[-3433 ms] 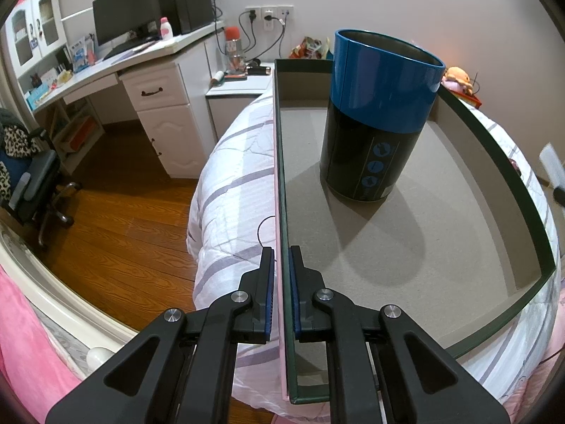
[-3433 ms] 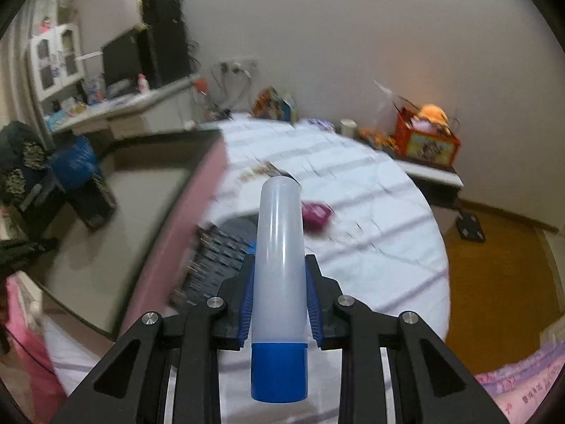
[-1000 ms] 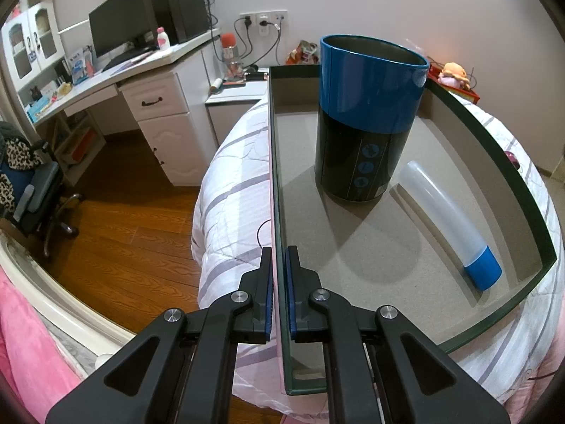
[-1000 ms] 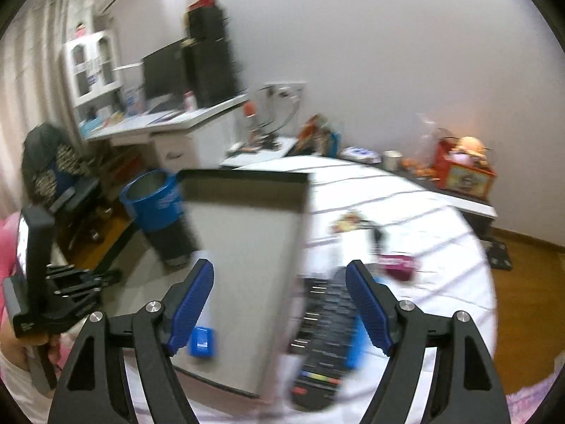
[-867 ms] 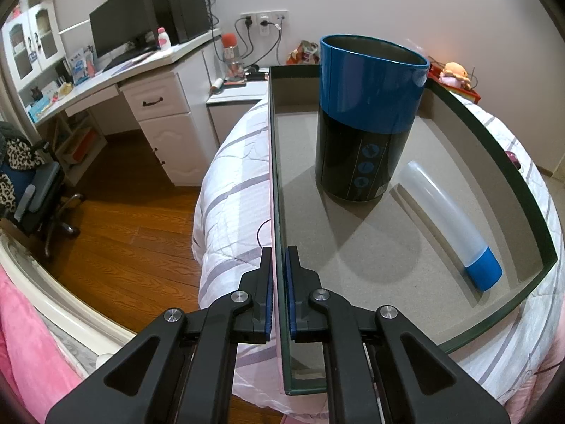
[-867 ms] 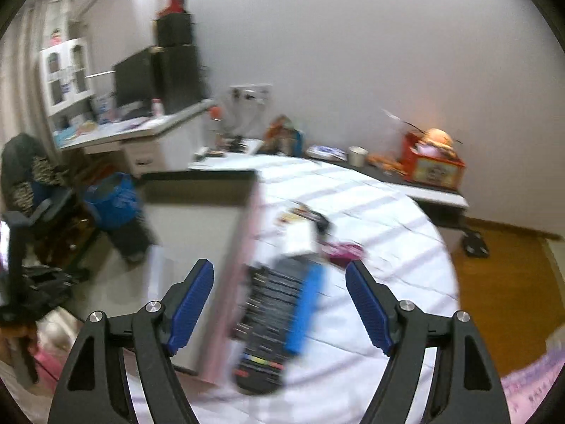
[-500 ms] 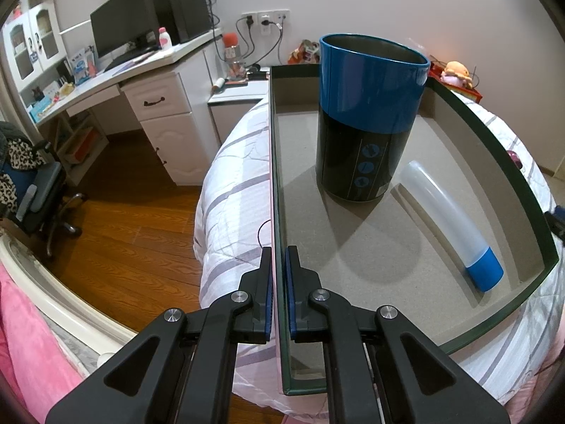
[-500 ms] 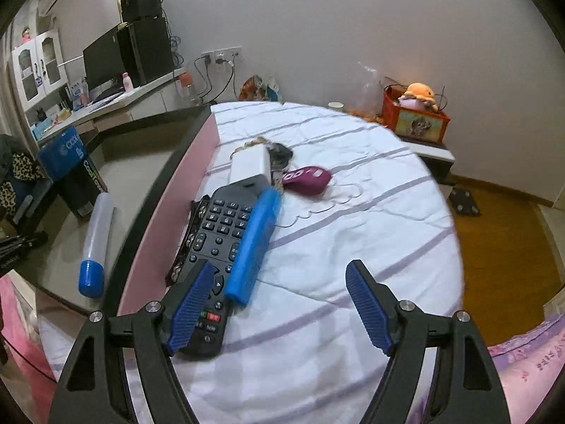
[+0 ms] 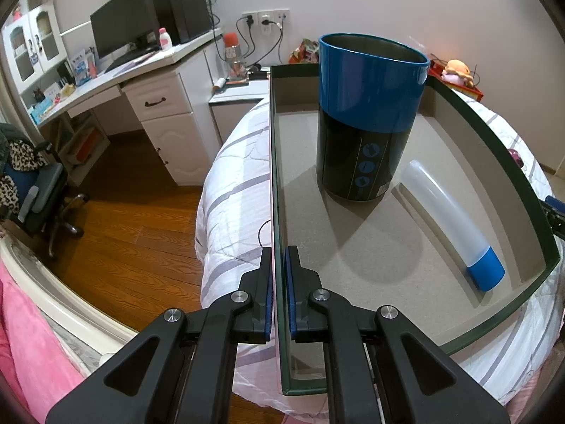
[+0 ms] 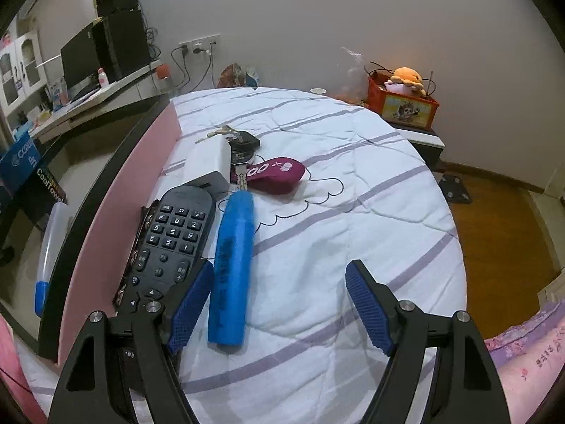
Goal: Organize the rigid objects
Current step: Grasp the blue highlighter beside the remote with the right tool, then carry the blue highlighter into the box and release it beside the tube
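My left gripper (image 9: pixel 279 275) is shut on the left wall of a shallow green-rimmed box (image 9: pixel 277 162) that rests on the bed. Inside the box stand a blue and black can (image 9: pixel 367 120) and a white tube with a blue cap (image 9: pixel 448 222) lying beside it. My right gripper (image 10: pixel 279 300) is open and empty, low over the bed. A blue cylinder (image 10: pixel 233 268) lies just right of its left finger. A black remote (image 10: pixel 169 247) lies left of the cylinder, against the box's pink outer wall (image 10: pixel 116 219).
A white charger block (image 10: pixel 208 162), keys (image 10: pixel 240 145) and a maroon pouch (image 10: pixel 275 173) lie on the striped quilt beyond the remote. A red box with a plush toy (image 10: pixel 402 102) stands at the far side. A white desk (image 9: pixel 141 81) and wooden floor lie left of the bed.
The white tube left my right gripper and now lies in the box. My right gripper opened, swung right over the bed and came down close to the blue cylinder and remote. The left gripper held still.
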Tool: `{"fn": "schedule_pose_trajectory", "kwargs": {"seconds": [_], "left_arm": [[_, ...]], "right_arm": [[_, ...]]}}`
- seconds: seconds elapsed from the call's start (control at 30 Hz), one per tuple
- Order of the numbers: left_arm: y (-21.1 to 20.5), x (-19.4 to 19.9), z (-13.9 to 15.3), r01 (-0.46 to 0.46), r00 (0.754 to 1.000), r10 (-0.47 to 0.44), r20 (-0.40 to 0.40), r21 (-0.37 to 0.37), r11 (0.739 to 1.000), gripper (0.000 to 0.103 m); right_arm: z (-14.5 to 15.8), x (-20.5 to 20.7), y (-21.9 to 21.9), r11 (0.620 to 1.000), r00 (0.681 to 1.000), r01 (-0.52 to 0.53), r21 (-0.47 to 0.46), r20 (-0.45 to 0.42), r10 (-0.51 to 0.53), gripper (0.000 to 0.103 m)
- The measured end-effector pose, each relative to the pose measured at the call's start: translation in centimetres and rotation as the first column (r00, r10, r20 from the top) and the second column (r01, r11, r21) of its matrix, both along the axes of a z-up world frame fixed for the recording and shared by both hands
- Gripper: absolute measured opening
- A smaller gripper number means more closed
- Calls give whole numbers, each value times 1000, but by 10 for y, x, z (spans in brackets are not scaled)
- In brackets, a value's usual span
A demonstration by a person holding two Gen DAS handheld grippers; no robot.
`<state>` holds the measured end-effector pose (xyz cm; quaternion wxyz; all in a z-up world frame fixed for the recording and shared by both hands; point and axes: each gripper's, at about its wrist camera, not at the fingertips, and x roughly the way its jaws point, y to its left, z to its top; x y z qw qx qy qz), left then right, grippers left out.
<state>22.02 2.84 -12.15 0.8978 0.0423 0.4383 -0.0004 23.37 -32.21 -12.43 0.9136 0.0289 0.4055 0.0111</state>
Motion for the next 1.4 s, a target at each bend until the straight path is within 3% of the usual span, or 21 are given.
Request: {"fn": "schedule_pose_trajectory", "kwargs": {"seconds": [0.27, 0.37, 0.5, 0.6, 1.03, 1.4], "left_arm": [[-1, -1, 1, 2, 1000, -2, -1, 9, 1000, 6], [-1, -1, 1, 1, 1000, -1, -1, 11, 1000, 6], [-1, -1, 1, 1, 1000, -1, -1, 11, 1000, 6], [-1, -1, 1, 1, 1000, -1, -1, 11, 1000, 6], [-2, -1, 0, 2, 1000, -2, -3, 14, 1000, 6], [-2, -1, 0, 2, 1000, -2, -2, 12, 1000, 6]], "right_arm": [[-9, 19, 12, 998, 998, -50, -49, -40, 48, 77], [-9, 23, 11, 996, 996, -75, -50, -47, 72, 72], [-7, 29, 10, 994, 994, -101, -43, -52, 98, 51], [-5, 29, 9, 993, 992, -116, -35, -56, 114, 27], [-2, 12, -4, 992, 992, -118, 42, -43, 120, 27], [22, -3, 0, 991, 992, -124, 41, 19, 123, 27]]}}
